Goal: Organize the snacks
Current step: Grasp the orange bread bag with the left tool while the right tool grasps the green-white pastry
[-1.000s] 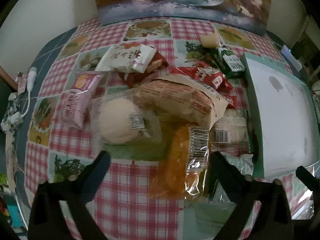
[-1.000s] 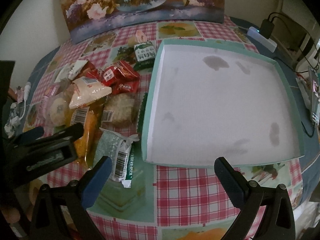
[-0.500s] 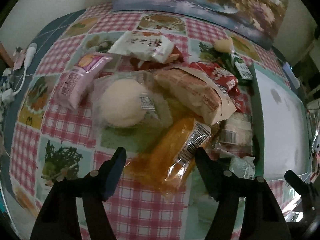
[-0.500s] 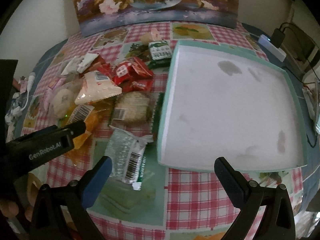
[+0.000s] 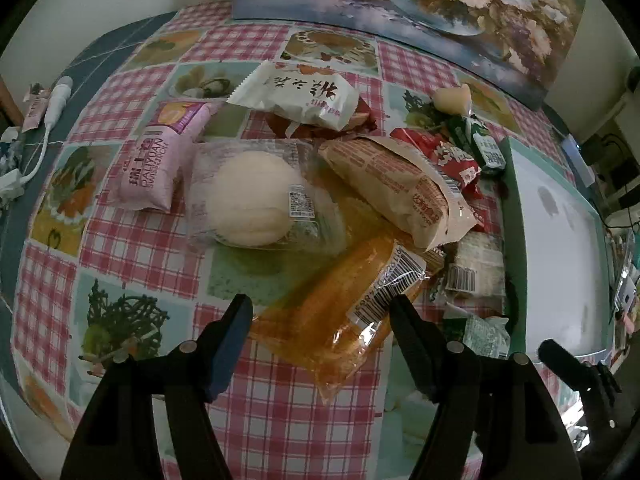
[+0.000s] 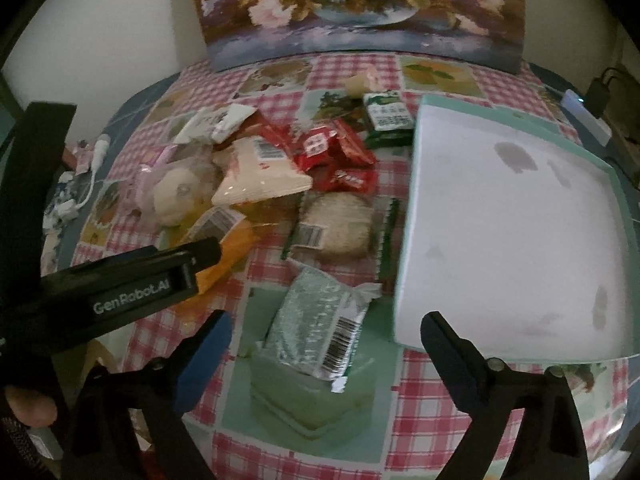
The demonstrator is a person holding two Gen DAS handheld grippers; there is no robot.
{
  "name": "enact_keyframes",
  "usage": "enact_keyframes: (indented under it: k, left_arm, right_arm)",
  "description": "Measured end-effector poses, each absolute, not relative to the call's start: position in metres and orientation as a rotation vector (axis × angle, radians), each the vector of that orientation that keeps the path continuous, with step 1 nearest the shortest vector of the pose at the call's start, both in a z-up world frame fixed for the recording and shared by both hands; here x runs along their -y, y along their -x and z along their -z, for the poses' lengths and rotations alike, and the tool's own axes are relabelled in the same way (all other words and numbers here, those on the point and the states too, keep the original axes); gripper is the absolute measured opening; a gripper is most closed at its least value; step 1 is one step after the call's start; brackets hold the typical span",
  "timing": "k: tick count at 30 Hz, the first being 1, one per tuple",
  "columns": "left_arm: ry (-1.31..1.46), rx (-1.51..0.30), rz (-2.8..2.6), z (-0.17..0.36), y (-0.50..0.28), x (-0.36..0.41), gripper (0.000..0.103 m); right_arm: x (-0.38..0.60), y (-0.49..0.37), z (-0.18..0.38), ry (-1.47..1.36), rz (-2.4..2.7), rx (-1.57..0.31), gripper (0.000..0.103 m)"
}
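Observation:
A heap of snacks lies on the checked tablecloth, left of a teal tray [image 6: 416, 216] with a white floor. My left gripper [image 5: 320, 316] points down at an orange bread packet [image 5: 340, 316], and its pads touch the packet's two sides. That packet lies flat on the cloth. In the right wrist view a left finger [image 6: 200, 252] reaches over the same packet. My right gripper [image 6: 326, 336] hangs over a green-silver packet [image 6: 320, 320]. Its jaws are closing, with the packet between them and untouched. The tray [image 5: 508, 240] holds nothing.
Around the orange packet lie a round white bun [image 5: 252, 200], a pink packet [image 5: 160, 160], a tan packet [image 5: 396, 188] and red packets [image 5: 452, 152]. A pale green box [image 6: 312, 396] sits under the green-silver packet. A flower painting [image 5: 400, 0] stands behind; a white cable [image 5: 52, 100] lies left.
My left jaws have narrowed and now stand on both sides of the orange packet. My right gripper has shifted left over the green-silver packet, and its jaws have begun to narrow.

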State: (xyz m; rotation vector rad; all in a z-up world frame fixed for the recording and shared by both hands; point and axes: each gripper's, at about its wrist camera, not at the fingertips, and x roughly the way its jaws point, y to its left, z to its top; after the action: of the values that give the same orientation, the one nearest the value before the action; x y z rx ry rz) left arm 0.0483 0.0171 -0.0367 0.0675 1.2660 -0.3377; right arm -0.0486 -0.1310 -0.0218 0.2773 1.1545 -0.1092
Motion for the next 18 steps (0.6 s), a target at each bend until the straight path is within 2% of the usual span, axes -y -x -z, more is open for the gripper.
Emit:
enact_keyframes:
  k: [3, 18]
  left_arm:
    - [-0.078, -1.268, 0.340, 0.037, -0.049, -0.014, 0.072]
    - [-0.098, -1.278, 0.351, 0.045, -0.051, -0.002, 0.072]
  right_arm:
    - [0.129, 0.045, 0.027, -0.279, 0.096, -1.177, 0.089]
    - [0.124, 0.046, 0.017, -0.267, 0.062, -1.134, 0.084]
